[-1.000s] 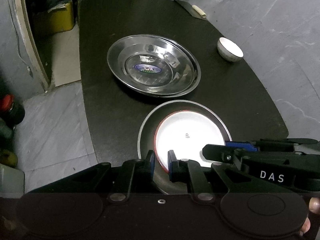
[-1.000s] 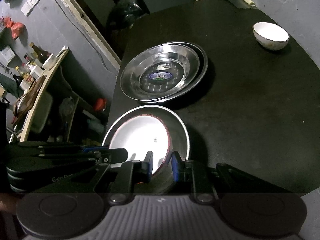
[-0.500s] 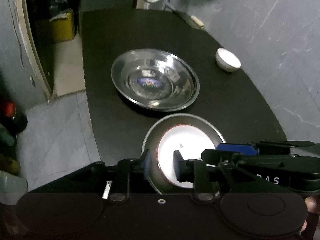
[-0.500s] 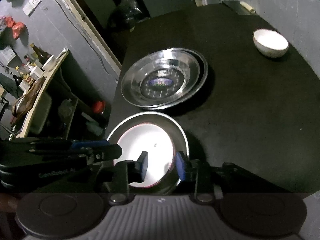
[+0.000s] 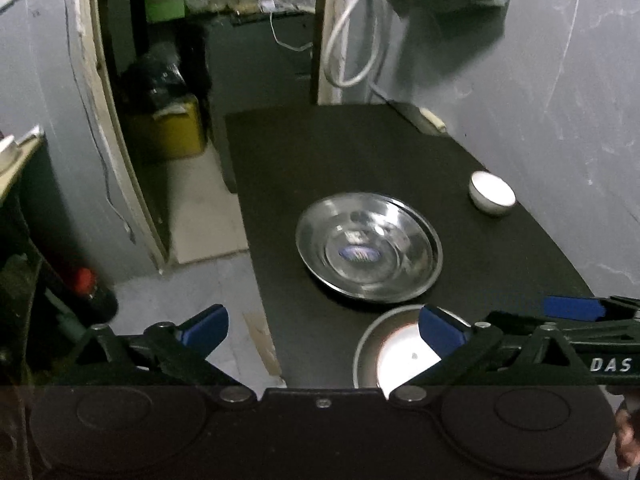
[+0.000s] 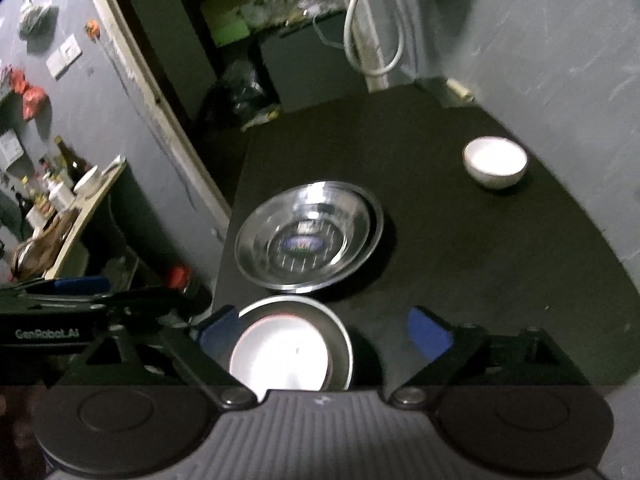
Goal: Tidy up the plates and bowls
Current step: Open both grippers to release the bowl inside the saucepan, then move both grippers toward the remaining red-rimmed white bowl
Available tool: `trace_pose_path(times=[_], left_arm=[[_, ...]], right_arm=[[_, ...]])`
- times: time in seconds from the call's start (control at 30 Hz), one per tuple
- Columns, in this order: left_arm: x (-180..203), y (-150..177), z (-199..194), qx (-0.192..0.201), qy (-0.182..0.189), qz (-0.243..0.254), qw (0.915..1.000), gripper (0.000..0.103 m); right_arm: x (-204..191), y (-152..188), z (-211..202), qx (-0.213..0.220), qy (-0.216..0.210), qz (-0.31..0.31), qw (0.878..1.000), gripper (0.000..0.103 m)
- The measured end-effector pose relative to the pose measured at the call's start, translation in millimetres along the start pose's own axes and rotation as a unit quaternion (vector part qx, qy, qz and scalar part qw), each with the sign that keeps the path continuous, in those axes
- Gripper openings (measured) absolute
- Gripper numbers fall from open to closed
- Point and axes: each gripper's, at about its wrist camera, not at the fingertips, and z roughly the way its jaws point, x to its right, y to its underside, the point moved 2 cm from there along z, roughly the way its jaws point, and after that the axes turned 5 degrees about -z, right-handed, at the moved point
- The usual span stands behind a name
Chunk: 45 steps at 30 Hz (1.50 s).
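A white plate with a red rim (image 5: 404, 364) (image 6: 280, 354) lies inside a steel plate (image 5: 370, 344) (image 6: 340, 336) at the near edge of the black table (image 5: 360, 148) (image 6: 480, 260). Two stacked steel plates (image 5: 370, 246) (image 6: 308, 234) sit mid-table. A small white bowl (image 5: 492, 193) (image 6: 495, 162) stands at the far right. My left gripper (image 5: 322, 328) is open and empty, raised above the near plates. My right gripper (image 6: 324, 330) is open and empty, above the same plates.
A grey wall (image 5: 540, 80) runs along the table's right side. A doorway with a yellow bin (image 5: 168, 128) lies beyond the left edge. Bottles (image 5: 86, 292) stand on the floor at left. A cluttered shelf (image 6: 60, 208) is at far left.
Both grippers opened, let go of the near plates' rim and drew back and up. The white plate in the steel plate now rests on the table.
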Motion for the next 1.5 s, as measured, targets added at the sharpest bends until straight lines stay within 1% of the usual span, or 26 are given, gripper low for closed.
trace_pose_path(times=[0.03,0.13,0.33,0.47,0.77,0.97,1.17,1.23,1.5], left_arm=[[-1,-2,-1,0.003,-0.003,-0.001,1.0,0.102],[-3,-6,-4,0.008,-0.015,0.0,0.9999,0.102],[3,-12,-10,0.027,-0.034,0.018,0.9989,0.102],[11,-16,-14,0.04,-0.041,0.042,0.9975,0.102],[29,-25,-17,0.055,-0.04,0.078,0.9947,0.102],[40,-30,-10,0.052,-0.029,0.091,0.9941,0.102],[52,-37,6,0.035,-0.031,0.103,0.9935,0.102],[56,-38,15,0.023,-0.033,0.105,0.9936,0.102],[69,-49,52,-0.02,-0.054,0.101,0.9932,0.102]], right_arm=[[0,-2,-3,0.008,0.005,0.0,1.0,0.096],[0,-5,-12,0.032,0.019,-0.005,0.999,0.103],[4,-4,-32,0.083,0.056,-0.013,0.995,0.103],[9,-2,-41,0.098,0.084,-0.006,0.992,0.103],[22,12,-53,0.096,0.119,0.017,0.988,0.103],[34,19,-56,0.076,0.154,0.032,0.985,0.103],[53,22,-52,0.05,0.182,0.061,0.98,0.103],[60,21,-47,0.04,0.187,0.067,0.979,0.103],[90,10,-17,-0.001,0.181,0.072,0.981,0.103]])
